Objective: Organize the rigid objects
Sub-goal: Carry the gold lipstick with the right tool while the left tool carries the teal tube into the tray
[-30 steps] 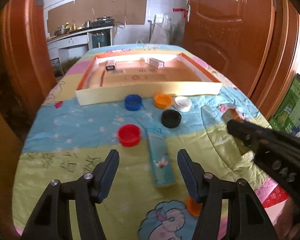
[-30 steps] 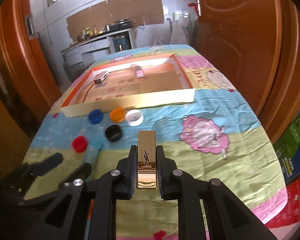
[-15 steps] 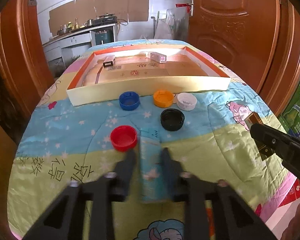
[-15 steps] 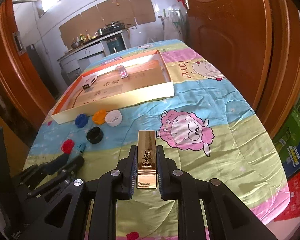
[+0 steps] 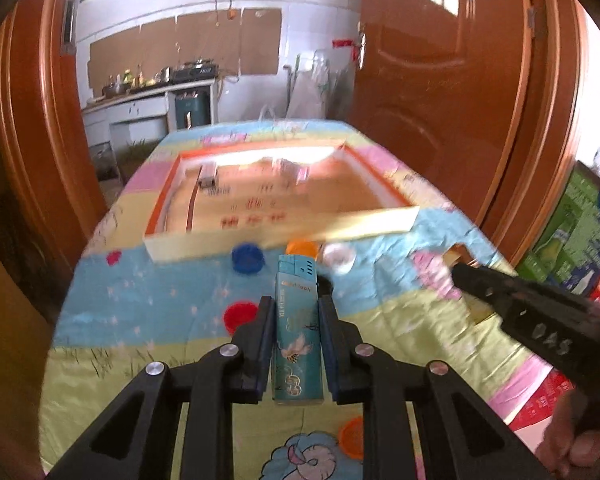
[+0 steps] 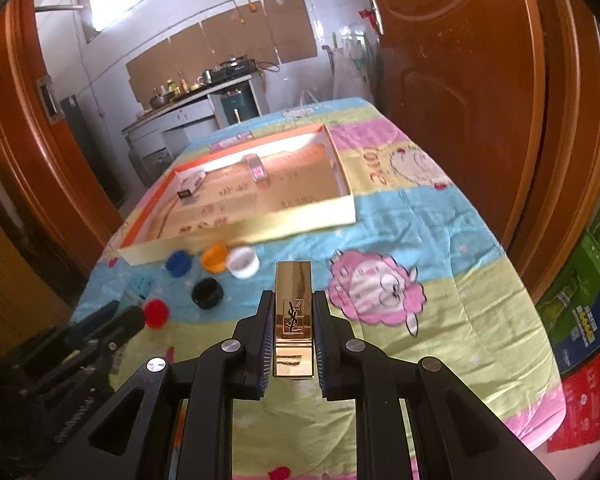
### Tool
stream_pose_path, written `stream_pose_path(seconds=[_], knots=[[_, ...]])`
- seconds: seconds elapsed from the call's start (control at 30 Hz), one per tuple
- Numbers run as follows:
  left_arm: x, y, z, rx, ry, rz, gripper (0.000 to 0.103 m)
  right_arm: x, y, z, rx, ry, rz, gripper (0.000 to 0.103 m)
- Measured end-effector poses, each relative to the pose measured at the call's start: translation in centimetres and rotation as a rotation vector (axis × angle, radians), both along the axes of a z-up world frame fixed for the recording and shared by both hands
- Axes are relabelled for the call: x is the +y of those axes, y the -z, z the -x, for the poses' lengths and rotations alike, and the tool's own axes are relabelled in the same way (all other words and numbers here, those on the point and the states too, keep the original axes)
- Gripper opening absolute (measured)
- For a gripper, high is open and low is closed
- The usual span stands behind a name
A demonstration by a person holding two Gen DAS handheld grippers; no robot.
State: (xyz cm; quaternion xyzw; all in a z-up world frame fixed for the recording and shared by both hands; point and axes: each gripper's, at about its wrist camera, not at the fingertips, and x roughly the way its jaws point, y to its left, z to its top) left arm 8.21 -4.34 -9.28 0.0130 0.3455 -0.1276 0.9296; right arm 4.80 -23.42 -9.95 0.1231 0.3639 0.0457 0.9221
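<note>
My left gripper [image 5: 296,312] is shut on a teal rectangular box [image 5: 297,336] and holds it lifted above the quilt. My right gripper [image 6: 293,308] is shut on a gold lipstick case [image 6: 293,316] with a logo, also held above the quilt. A shallow cardboard tray [image 6: 260,228] with orange sides lies at the far end of the table; two small boxes [image 6: 257,168] lie inside it. The right gripper also shows at the right in the left wrist view [image 5: 458,270].
Blue [image 6: 178,262], orange [image 6: 214,258], white [image 6: 243,262], black [image 6: 207,293] and red [image 6: 156,313] bottle caps lie on the quilt in front of the tray. Another orange cap [image 5: 352,438] lies near the front. Wooden doors stand on both sides. Green cartons [image 6: 584,300] stand right.
My left gripper closed on the teal box and lifted it off the quilt. My right gripper kept hold of the gold case and rose, tilting toward the tray.
</note>
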Motion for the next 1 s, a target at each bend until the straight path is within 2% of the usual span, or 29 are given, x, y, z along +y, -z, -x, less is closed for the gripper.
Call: stream_pose_path(seconds=[0.33,0.53,1.0], knots=[[1.5,-5.7,-4.5,-0.046,0.029,0.066,0.022,1.0,-4.9,-3.0,-0.084,-0.057,0.013,0.018],[2.3,-7.5,-7.7,-0.042,0.008,0.065,0.022,1.2,-7.3,-5.8,-0.107,-0.092,0.037,0.018],[2.8,-8.2,-15.9,0.070,-0.051,0.055,0.022,0.2,-7.9,-14.7,0.016,-0.165,0.014,0.018]])
